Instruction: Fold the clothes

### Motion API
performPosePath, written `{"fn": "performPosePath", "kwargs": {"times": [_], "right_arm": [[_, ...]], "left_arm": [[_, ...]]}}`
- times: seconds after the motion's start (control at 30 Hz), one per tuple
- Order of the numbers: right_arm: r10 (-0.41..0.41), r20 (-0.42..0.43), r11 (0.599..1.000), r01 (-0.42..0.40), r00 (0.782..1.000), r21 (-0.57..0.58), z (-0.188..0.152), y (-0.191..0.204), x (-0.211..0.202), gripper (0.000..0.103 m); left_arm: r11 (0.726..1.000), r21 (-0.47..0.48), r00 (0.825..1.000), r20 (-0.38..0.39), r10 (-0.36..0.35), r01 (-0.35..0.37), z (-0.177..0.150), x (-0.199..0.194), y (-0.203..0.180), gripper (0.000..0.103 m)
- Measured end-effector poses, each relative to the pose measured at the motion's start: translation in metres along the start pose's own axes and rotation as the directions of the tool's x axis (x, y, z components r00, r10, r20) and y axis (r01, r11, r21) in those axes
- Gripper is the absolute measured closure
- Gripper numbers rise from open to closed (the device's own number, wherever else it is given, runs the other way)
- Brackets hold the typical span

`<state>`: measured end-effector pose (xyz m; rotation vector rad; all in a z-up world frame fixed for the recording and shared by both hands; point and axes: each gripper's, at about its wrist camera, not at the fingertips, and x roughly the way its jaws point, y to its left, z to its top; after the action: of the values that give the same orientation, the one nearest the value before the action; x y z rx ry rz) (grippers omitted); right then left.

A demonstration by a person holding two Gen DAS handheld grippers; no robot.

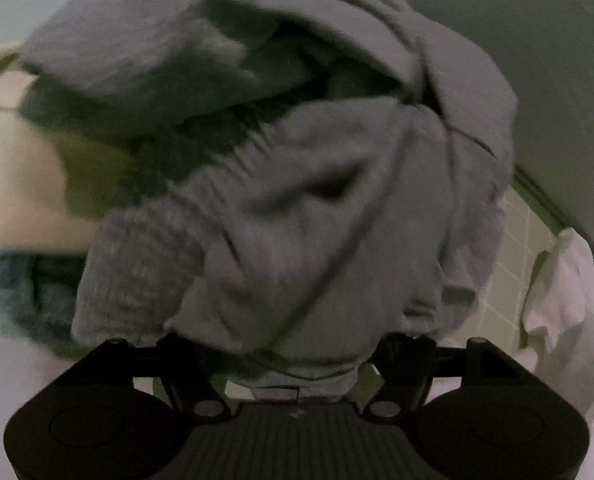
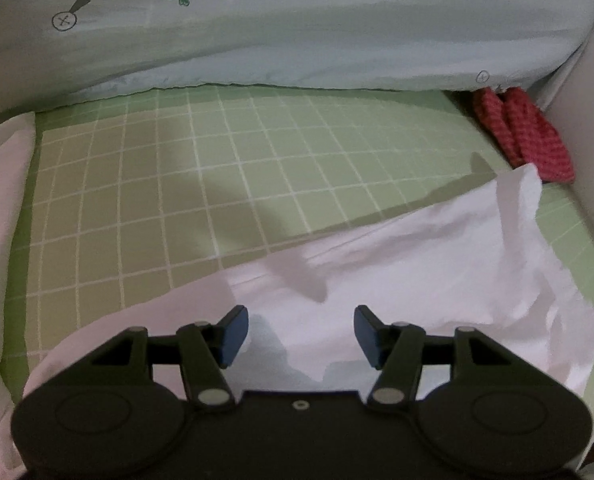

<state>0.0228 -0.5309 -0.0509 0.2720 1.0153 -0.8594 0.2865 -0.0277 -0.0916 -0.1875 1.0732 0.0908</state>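
Green grid sheet (image 2: 257, 168); bunched grey knit (image 1: 297, 200), crumpled white cloth (image 2: 417, 248).

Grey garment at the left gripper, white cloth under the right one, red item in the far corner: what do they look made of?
Grey garment: soft matte sweatshirt-type knit, likely cotton fleece, with a ribbed cuff. White cloth: thin, smooth woven fabric with crisp creases, possibly cotton. Red item: chunky knit or crochet, with visible stitch rows; fibre unclear.

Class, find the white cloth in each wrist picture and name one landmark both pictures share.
Left wrist view: white cloth at the right edge, beside the grey garment.
Right wrist view: white cloth across the lower middle, under the right gripper.
Shared landmark: the green checked sheet, also at the right.
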Motion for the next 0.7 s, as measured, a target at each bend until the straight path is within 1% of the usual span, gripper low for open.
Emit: {"fn": "performPosePath", "kwargs": {"times": [0.07, 0.13, 0.23, 0.33, 0.4, 0.47, 0.5, 0.57, 0.67, 0.7], "right_arm": [[0.017, 0.01, 1.0, -0.017, 1.0, 0.005, -0.002, -0.004, -0.001, 0.042], [0.04, 0.019, 0.999, -0.04, 0.999, 0.001, -0.004, -0.011, 0.0, 0.041], [0.06, 0.026, 0.998, -0.06, 0.998, 0.019, -0.006, -0.018, 0.002, 0.04], [0.081, 0.029, 0.996, -0.082, 0.996, 0.036, -0.006, -0.027, 0.006, 0.039], [0.096, 0.027, 0.994, -0.098, 0.995, 0.05, -0.006, -0.033, 0.011, 0.039], [0.111, 0.022, 0.991, -0.112, 0.994, 0.068, -0.006, -0.038, 0.016, 0.039], [0.118, 0.019, 0.99, -0.119, 0.993, 0.075, -0.005, -0.04, 0.019, 0.039], [0.13, 0.018, 0.988, -0.131, 0.991, 0.083, -0.004, -0.043, 0.024, 0.038], [0.141, 0.014, 0.986, -0.142, 0.99, 0.092, -0.001, -0.048, 0.03, 0.038], [0.143, 0.014, 0.985, -0.144, 0.99, 0.094, 0.0, -0.049, 0.031, 0.038]], "left_arm": [[0.999, 0.009, 0.999, 0.016, 0.032, -0.032, -0.01, -0.014, -0.01, 0.027], [0.999, 0.027, 0.998, 0.038, 0.044, -0.045, -0.02, -0.033, -0.023, 0.027], [1.0, 0.025, 0.998, 0.069, 0.011, -0.013, -0.032, -0.064, -0.041, 0.022], [0.998, 0.039, 0.992, 0.113, -0.057, 0.053, -0.043, -0.095, -0.066, 0.018], [0.988, 0.103, 0.981, 0.143, -0.129, 0.114, -0.041, -0.105, -0.097, 0.014], [0.967, 0.187, 0.968, 0.149, -0.201, 0.172, -0.038, -0.107, -0.121, 0.008], [0.951, 0.236, 0.964, 0.126, -0.234, 0.2, -0.039, -0.102, -0.141, 0.007], [0.926, 0.292, 0.959, 0.081, -0.272, 0.238, -0.037, -0.088, -0.16, 0.006], [0.942, 0.305, 0.985, 0.054, -0.167, 0.143, -0.039, -0.064, -0.179, 0.006], [0.945, 0.298, 0.987, 0.045, -0.156, 0.135, -0.04, -0.06, -0.175, 0.008]]}}
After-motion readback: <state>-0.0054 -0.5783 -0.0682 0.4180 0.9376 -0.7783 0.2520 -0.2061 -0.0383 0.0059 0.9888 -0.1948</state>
